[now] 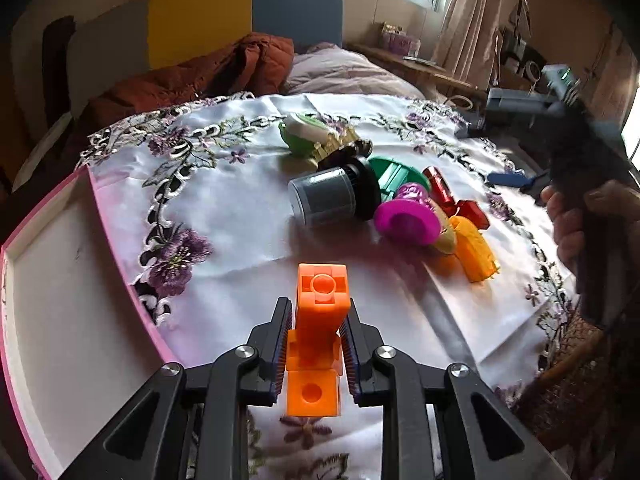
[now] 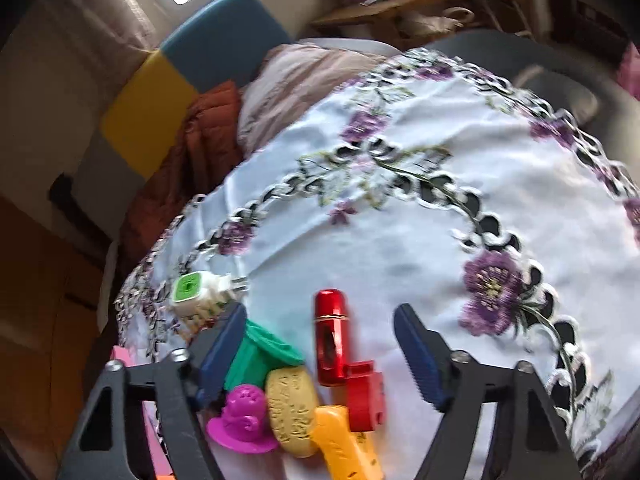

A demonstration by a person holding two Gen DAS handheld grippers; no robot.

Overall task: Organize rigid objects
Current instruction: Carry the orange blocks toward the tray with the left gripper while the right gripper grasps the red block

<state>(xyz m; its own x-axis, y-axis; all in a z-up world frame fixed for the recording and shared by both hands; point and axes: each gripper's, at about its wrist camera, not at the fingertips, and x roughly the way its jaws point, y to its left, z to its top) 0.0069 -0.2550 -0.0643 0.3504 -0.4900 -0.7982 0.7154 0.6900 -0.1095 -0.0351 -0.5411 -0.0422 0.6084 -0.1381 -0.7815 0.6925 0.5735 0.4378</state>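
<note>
My left gripper [image 1: 317, 328] is shut on an orange plastic block toy [image 1: 318, 320], held above the embroidered tablecloth [image 1: 224, 216]. A pink-rimmed box [image 1: 52, 280] lies open to its left. Ahead is a pile of toys: a grey cylinder [image 1: 324, 200], a magenta piece [image 1: 406, 216], a red piece [image 1: 444, 192], a yellow-orange piece [image 1: 476, 252], a green piece [image 1: 390, 176] and a green-white toy [image 1: 308, 134]. My right gripper [image 2: 320, 344] is open over the red piece [image 2: 332, 340], the magenta piece [image 2: 242, 416], a tan piece [image 2: 290, 412] and the yellow-orange piece [image 2: 344, 440].
The right gripper's handle and the hand holding it [image 1: 580, 184] show at the right of the left wrist view. A bed with a brown jacket [image 1: 224, 68] and a yellow-blue headboard [image 1: 240, 12] lies behind the table. A wooden shelf [image 2: 400, 4] stands at the back.
</note>
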